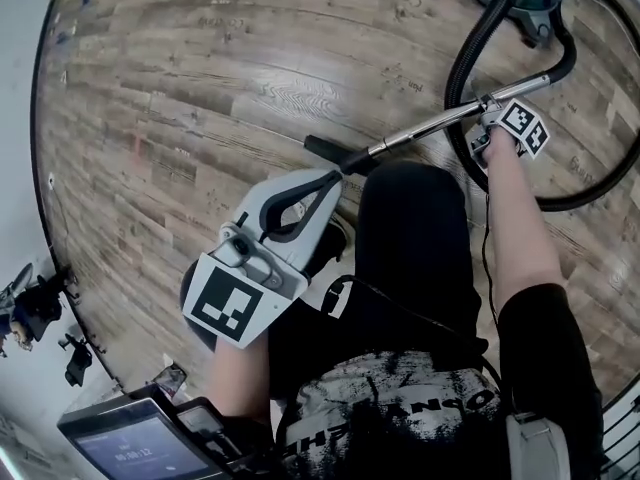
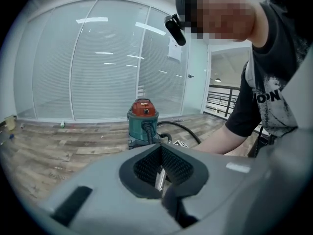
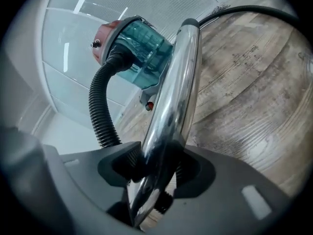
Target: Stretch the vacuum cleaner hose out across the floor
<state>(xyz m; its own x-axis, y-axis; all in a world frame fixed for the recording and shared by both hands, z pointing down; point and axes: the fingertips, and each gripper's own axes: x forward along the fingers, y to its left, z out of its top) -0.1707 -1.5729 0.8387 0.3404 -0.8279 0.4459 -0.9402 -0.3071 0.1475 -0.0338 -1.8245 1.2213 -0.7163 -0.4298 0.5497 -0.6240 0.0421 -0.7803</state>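
Black ribbed vacuum cleaner hose [image 1: 468, 53] joins the chrome wand tube [image 3: 176, 92], which the right tongs [image 3: 157, 168] pinch between both pads. Farther from the teal, red-lidded vacuum canister [image 3: 139, 40], the left tongs [image 2: 161, 168] are pressed together on nothing, near the wand's black nozzle [image 1: 325, 151]. From the wand, the hose loops over the wood-plank floor [image 1: 230, 98] back to the canister.

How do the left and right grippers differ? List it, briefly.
The left gripper is shut with nothing between its jaws; the right gripper is closed on the chrome tube. The left gripper is held level; the right gripper is rolled sideways. Both face the vacuum cleaner.
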